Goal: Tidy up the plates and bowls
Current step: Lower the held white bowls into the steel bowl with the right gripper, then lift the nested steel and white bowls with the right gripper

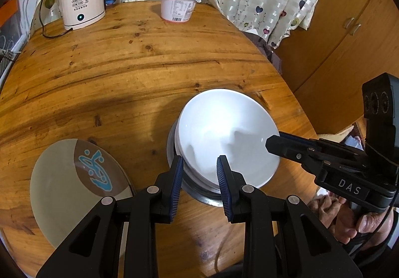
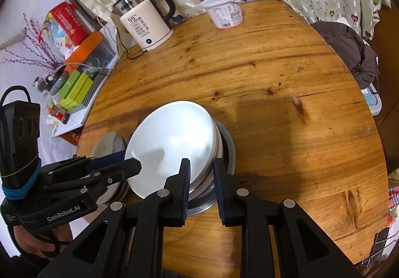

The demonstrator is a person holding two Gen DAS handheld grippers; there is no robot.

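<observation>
Two stacks sit on the counter (image 1: 124,66) — white bowls (image 1: 224,133) nested in a steel bowl (image 1: 199,193), and just beside them a plate (image 1: 74,178) with a blue motif, so sorting looks mostly done. Both the left gripper (image 1: 200,173) and the right gripper (image 2: 200,178) straddle the tilted top bowl's rim; whether either pinches it I cannot tell. Only the right view shows the cluttered side shelf (image 2: 74,66).

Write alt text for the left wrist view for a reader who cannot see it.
Both grippers flank a stack of white bowls in a metal basin on a wooden table: the left gripper open at its near rim, the right gripper at its right rim. A patterned plate lies left; a kettle and plastic tub stand behind.
</observation>
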